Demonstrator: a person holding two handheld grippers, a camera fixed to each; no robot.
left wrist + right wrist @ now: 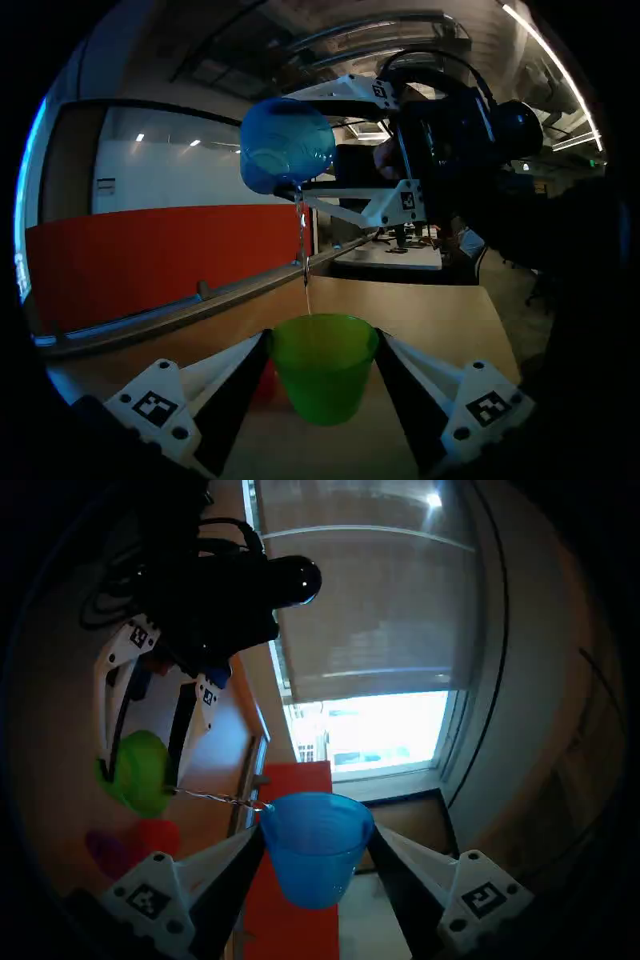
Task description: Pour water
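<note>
Risks spilling the stream (302,240) past the green cup (324,372), clamped in the left gripper (322,352) over the table (448,312), by tipping the blue cup (286,146), pinched in the right gripper (317,840) above, steeper or sideways.

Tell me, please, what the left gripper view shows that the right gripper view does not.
The left gripper view adds the ceiling light strips and the far office desks beyond the table. The right gripper view adds a bright window, the blind above it, and a purple object near the green cup. Shared: the left tongs shut on the green cup, the right tongs shut on the tilted blue cup, and the thin water stream running from blue cup to green cup.
</note>
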